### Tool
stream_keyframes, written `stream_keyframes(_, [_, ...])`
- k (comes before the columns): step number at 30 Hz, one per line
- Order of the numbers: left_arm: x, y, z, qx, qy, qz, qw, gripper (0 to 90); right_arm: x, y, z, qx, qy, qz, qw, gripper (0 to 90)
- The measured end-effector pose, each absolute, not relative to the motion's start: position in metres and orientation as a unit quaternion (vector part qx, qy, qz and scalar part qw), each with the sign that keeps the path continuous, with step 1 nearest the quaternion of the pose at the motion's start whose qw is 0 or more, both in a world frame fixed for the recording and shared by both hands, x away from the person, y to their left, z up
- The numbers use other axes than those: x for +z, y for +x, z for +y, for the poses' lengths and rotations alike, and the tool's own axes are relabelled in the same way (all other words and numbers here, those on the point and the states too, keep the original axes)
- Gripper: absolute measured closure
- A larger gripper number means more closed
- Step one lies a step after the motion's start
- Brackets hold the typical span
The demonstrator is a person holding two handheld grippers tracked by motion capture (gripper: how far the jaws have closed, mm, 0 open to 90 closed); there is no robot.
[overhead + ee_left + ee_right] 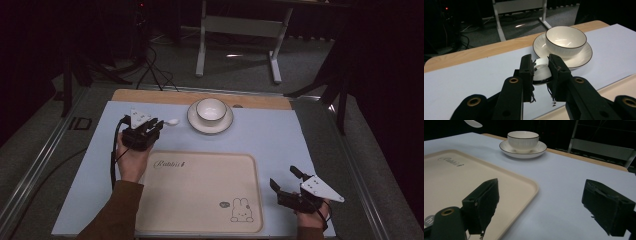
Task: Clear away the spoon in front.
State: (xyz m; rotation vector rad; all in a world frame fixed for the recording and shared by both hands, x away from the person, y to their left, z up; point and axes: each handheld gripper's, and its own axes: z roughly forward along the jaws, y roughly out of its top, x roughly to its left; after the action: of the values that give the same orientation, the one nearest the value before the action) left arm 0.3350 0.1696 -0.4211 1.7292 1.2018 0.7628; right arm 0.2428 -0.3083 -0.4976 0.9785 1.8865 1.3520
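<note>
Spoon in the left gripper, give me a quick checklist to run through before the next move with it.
1. Grip: the left gripper has its jaws shut on the white spoon: ok.
2. Spoon off the table: in the right gripper view it hangs above the blue mat, but how high is unclear: cannot tell.
3. Bowl upright on its saucer, looks empty: ok.
4. Path to the bowl: nothing lies between the spoon and the saucer: ok.
5. Right gripper open, beside the tray, far from the bowl: ok.
6. How much of the spoon's handle the pads cover: cannot tell.
</note>
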Motion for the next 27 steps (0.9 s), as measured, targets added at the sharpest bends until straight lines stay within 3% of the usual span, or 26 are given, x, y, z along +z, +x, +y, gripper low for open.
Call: stream_keyframes(27, [-0.440, 0.306, 0.177, 0.307, 0.674, 0.506, 0.442, 74.5, -0.498, 0.243, -0.309, 0.511, 0.371, 0.712, 0.308, 13.9])
